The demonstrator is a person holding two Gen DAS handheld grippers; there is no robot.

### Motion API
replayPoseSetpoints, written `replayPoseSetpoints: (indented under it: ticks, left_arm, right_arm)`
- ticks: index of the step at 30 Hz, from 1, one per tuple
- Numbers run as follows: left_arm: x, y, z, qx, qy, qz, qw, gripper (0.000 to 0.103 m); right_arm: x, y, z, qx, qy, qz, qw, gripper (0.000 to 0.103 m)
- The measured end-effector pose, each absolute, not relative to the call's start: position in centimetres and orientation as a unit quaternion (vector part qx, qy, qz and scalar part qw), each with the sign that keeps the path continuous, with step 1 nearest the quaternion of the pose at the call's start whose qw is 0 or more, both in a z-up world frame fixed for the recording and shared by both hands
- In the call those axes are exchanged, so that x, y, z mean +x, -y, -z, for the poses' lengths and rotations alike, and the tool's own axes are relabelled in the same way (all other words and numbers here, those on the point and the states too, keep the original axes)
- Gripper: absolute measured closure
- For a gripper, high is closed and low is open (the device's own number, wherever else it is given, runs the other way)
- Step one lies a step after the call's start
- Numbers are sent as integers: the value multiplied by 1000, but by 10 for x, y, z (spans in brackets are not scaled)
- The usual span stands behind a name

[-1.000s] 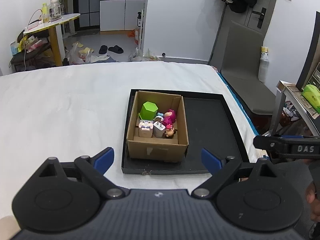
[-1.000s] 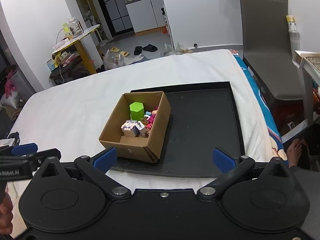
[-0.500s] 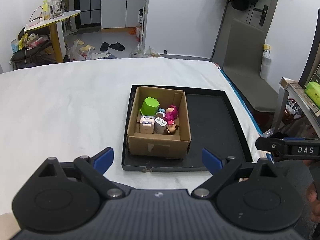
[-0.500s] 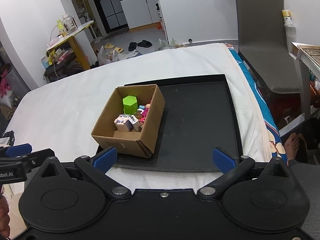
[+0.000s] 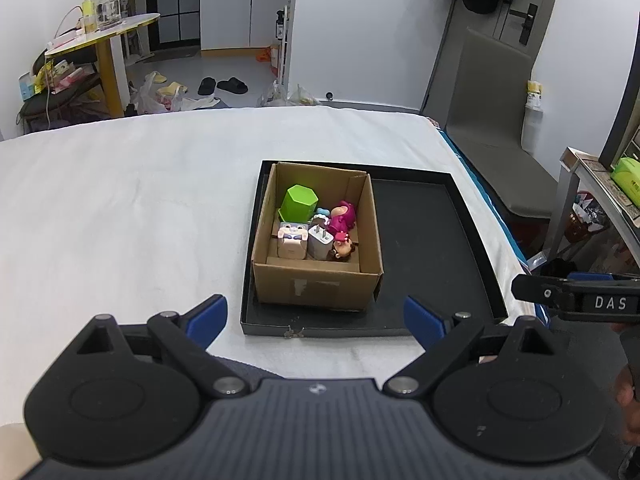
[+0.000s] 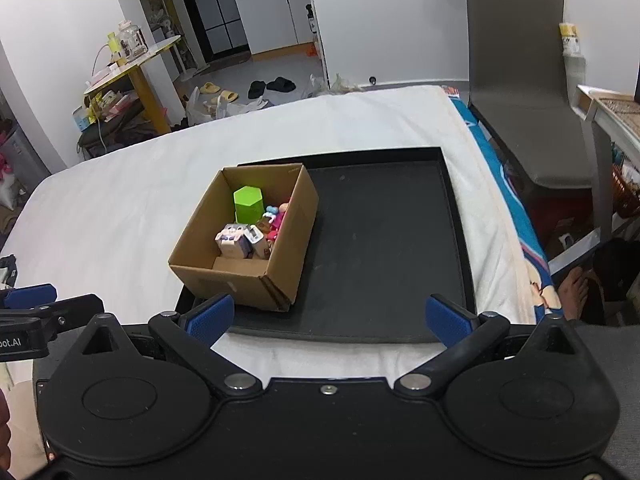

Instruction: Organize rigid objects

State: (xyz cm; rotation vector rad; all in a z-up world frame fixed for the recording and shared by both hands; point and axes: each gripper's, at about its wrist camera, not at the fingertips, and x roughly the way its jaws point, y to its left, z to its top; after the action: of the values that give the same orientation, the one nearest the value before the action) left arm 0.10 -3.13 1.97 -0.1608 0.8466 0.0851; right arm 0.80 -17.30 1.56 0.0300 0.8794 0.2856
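Note:
A cardboard box [image 5: 316, 286] [image 6: 236, 280] stands in the left part of a black tray [image 5: 432, 248] [image 6: 384, 248] on the white bed. Inside it lie a green hexagonal block [image 5: 299, 202] [image 6: 248, 202], a pale cube toy [image 5: 291, 240] [image 6: 231, 240], a white charger plug [image 5: 320, 242], a pink figure [image 5: 343, 216] and a small doll [image 5: 342, 249]. My left gripper [image 5: 316, 318] is open and empty, hanging before the tray's near edge. My right gripper [image 6: 328, 318] is open too, over the tray's near rim. Each gripper shows at the other view's edge.
The white bed sheet [image 5: 120, 208] spreads wide to the left of the tray. A grey chair [image 6: 524, 92] and a side shelf [image 5: 608, 184] stand right of the bed. A yellow table [image 5: 100, 36] and slippers [image 5: 224, 84] are on the floor beyond.
Both grippers have drawn back and risen slightly, so the box and tray sit a little farther away in both views. Nothing in the box has moved.

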Motion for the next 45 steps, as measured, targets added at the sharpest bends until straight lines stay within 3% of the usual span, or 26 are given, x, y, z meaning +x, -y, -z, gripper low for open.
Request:
replayPoseSetpoints:
  ticks: [45]
  left_arm:
    - [3, 34, -18, -71, -415, -38, 906, 9]
  right_arm:
    - [9, 173, -13, 8, -424, -138, 895, 0]
